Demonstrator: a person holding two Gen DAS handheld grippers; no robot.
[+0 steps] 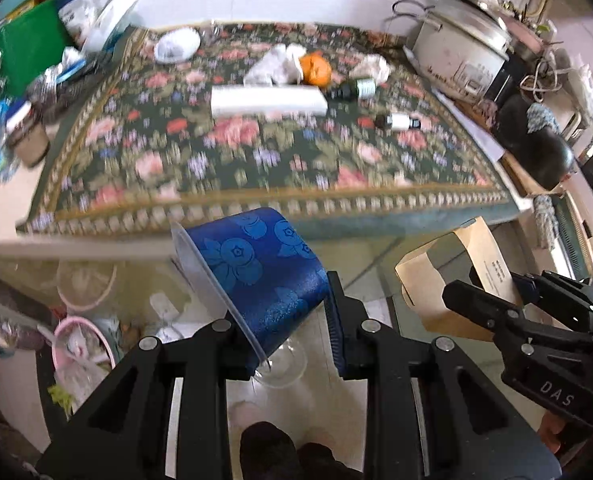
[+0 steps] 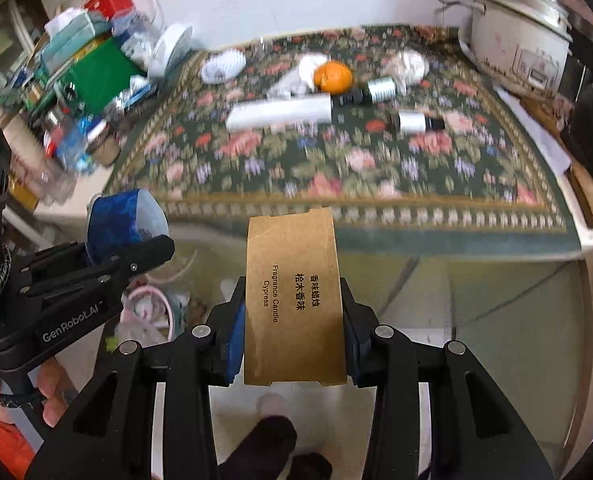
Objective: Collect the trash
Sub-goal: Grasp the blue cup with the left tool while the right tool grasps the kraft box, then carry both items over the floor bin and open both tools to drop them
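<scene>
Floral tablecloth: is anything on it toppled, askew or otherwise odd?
Yes. Two small dark bottles lie on their sides beside a white tube, also lying flat, near an orange and crumpled tissue. No spill is visible.

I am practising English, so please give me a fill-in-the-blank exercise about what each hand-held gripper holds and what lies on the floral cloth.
1. The left hand-held gripper is shut on a blue ____ printed with blueberries.
2. The right hand-held gripper is shut on a flat ____ cardboard box.
3. On the floral tablecloth, the round orange fruit lies behind a long ____ box.

Missing words: cup; brown; white
</scene>
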